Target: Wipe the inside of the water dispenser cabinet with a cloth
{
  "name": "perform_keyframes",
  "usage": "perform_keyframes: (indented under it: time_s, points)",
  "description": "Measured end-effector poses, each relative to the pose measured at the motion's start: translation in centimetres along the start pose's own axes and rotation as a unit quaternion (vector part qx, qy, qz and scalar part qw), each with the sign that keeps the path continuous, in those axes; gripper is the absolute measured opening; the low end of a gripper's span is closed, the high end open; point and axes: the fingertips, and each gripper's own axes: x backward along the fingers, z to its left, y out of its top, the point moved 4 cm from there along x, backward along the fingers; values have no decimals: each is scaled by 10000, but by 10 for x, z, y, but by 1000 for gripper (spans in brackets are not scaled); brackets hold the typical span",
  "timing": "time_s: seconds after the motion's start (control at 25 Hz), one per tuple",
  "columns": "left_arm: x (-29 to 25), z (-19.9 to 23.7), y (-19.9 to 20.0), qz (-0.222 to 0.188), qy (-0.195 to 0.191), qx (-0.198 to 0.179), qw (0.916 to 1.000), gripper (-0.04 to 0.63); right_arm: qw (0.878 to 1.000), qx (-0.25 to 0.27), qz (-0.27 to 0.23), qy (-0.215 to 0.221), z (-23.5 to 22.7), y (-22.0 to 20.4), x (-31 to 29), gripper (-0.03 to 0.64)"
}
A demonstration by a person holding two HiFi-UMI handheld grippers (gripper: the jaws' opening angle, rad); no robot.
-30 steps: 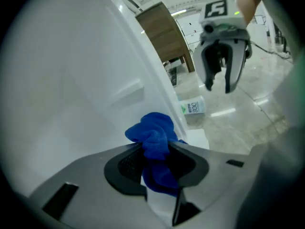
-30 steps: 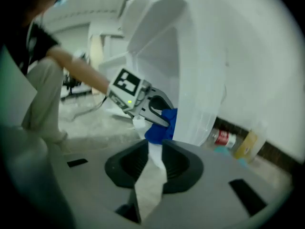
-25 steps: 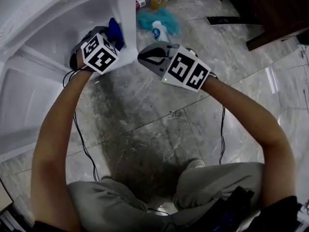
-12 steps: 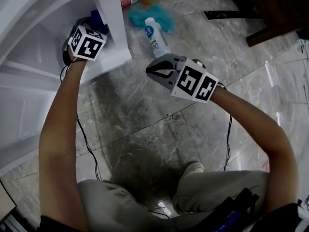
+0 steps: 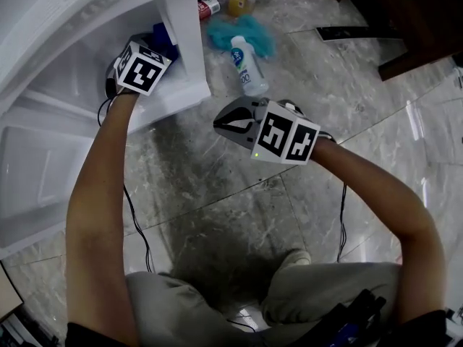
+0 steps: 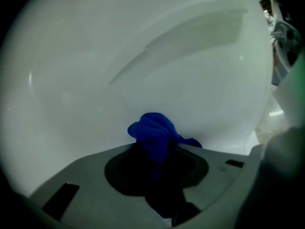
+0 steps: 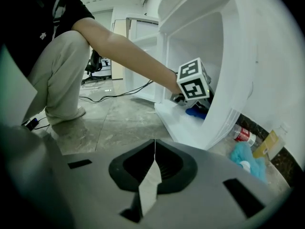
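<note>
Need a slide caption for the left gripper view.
Left gripper holds a bunched blue cloth inside the white dispenser cabinet.

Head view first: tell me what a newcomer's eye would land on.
The blue cloth bunched in the left gripper, inside the white cabinet. Next, the right gripper, shut and empty, above the marble floor. Beyond the cabinet, a teal cloth and a white bottle lie on that floor.
</note>
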Motion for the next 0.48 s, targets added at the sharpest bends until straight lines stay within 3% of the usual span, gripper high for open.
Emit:
perform_keyframes:
  time_s: [0.2,0.32,0.48]
  points:
    - [-5,5,4,143,394,-55,9991,123,9998,141,114,13,7,2,5,0]
    - [6,-5,0,38,193,-172,9997,123,9995,209,256,15,6,-1,3,1]
    - [17,-23,-4,-185,-145,-694,9973,123,9997,-64,189,155,6,-3,-7,2]
